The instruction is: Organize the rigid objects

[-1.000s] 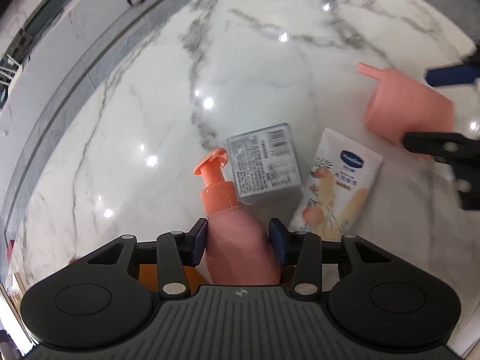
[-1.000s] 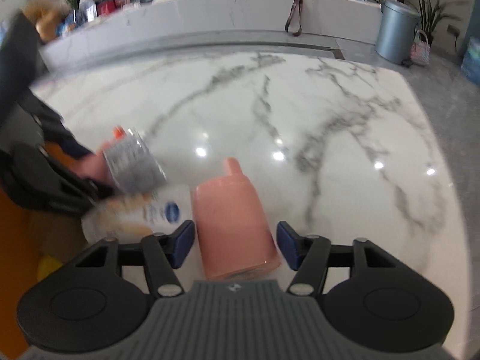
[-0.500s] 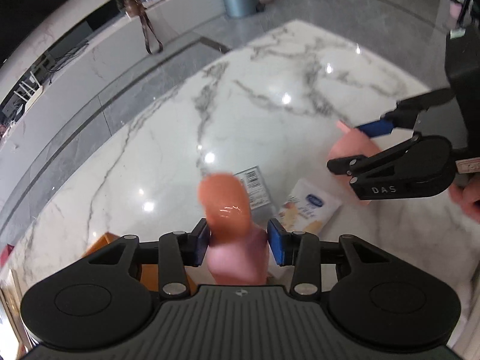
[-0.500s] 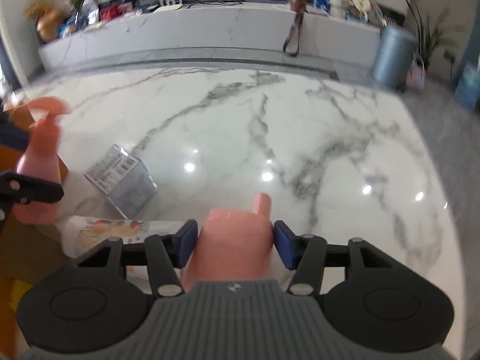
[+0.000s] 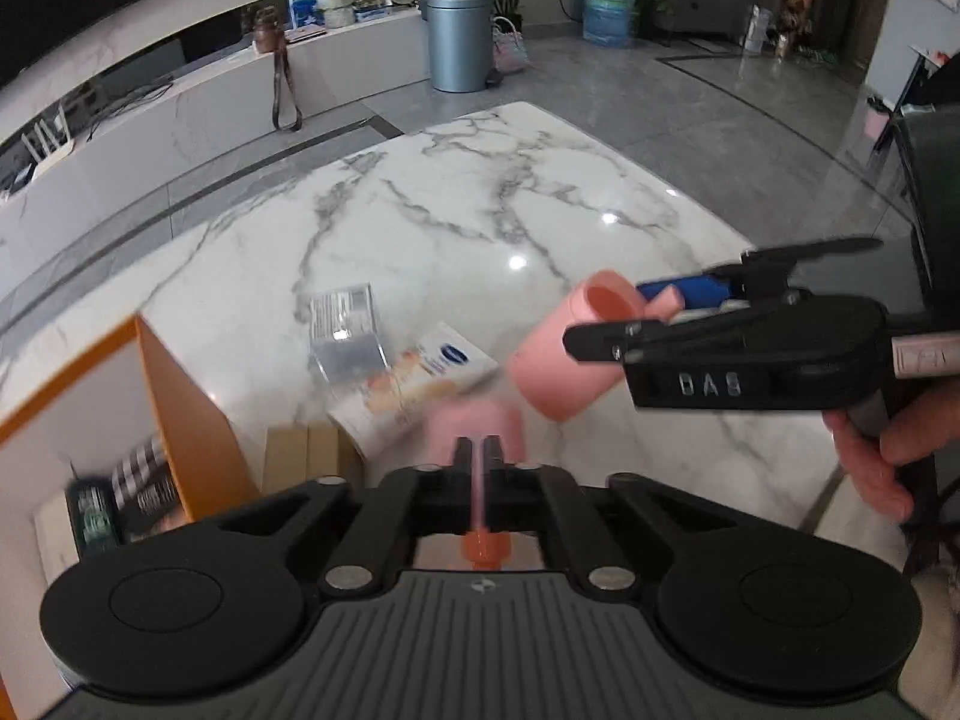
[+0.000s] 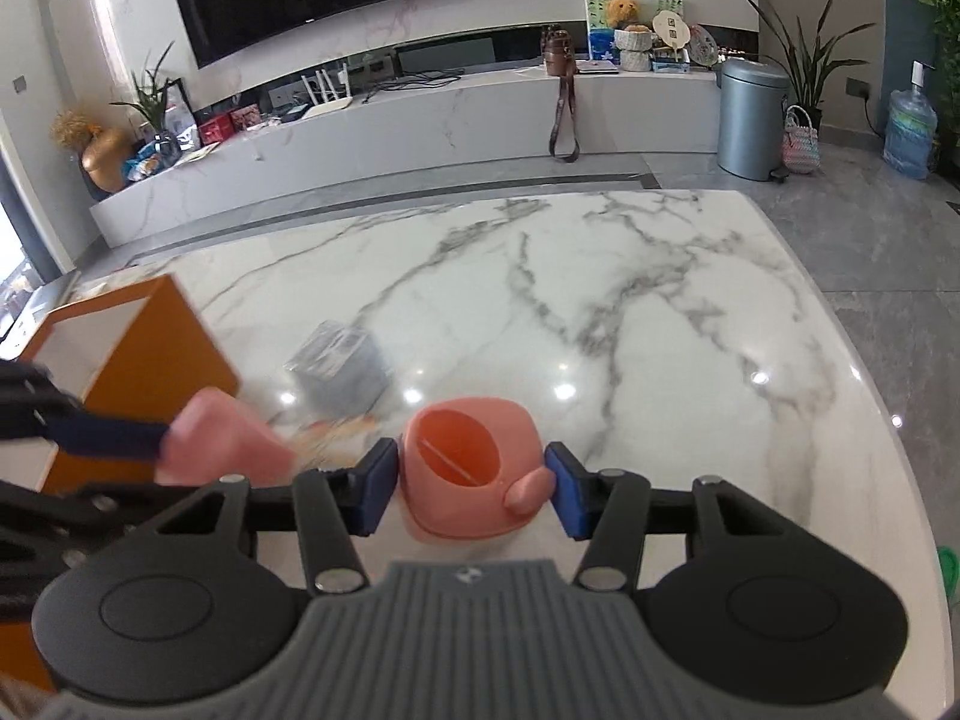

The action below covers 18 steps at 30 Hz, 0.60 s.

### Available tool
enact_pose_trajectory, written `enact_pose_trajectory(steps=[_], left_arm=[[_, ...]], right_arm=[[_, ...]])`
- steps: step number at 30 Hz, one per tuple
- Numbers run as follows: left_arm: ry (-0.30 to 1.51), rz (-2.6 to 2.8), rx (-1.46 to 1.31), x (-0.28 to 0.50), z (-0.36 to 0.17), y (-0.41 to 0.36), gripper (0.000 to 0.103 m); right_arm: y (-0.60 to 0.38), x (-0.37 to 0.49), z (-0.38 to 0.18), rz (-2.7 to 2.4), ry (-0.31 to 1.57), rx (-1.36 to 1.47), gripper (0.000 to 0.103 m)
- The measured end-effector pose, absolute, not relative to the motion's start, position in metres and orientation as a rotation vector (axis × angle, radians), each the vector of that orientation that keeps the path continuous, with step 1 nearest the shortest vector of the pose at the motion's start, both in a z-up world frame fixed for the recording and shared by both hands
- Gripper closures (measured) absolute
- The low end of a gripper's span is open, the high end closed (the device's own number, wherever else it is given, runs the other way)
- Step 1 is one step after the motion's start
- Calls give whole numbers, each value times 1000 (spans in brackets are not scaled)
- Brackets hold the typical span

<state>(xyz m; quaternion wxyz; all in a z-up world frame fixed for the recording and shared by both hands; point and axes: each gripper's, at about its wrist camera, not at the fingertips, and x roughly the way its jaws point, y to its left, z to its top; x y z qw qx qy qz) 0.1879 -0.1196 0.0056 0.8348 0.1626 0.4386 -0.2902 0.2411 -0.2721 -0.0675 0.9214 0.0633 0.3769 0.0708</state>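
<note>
My left gripper (image 5: pixel 477 468) is shut on a pink pump bottle (image 5: pixel 474 429), held tilted above the table; it shows blurred in the right wrist view (image 6: pixel 222 441). My right gripper (image 6: pixel 474 489) is shut on a pink cup (image 6: pixel 471 468) with its mouth facing the camera, lifted off the marble table (image 6: pixel 600 324); the cup also shows in the left wrist view (image 5: pixel 570 354). A grey box (image 5: pixel 345 330) and a white lotion tube (image 5: pixel 420 384) lie on the table (image 5: pixel 480 222).
An orange-walled open box (image 5: pixel 180 414) with items inside stands at the table's left, also in the right wrist view (image 6: pixel 150 348). A tan block (image 5: pixel 306 456) lies beside it. A TV bench and grey bin (image 6: pixel 753 117) stand beyond the table.
Both grippers have lifted their objects higher. The pump bottle has tilted over in my left gripper. The cup has turned so its mouth faces the right camera.
</note>
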Motion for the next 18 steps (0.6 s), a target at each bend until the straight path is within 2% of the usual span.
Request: enact_pose_trajectory(steps=[5, 8, 9, 12, 18], left_arm=[[966, -599, 342, 171, -7, -115, 100], [979, -583, 317, 162, -16, -110, 89], [989, -575, 293, 160, -20, -109, 82], [967, -566, 250, 151, -26, -110, 71], [871, -687, 500, 129, -39, -137, 69]], right_arm=[[-266, 223, -72, 136, 833, 147, 49], [-273, 216, -72, 121, 848, 198, 49], [-275, 212, -73, 119, 860, 216, 49], [-276, 203, -77, 112, 884, 251, 50], [-286, 184, -62, 12, 798, 244, 50]])
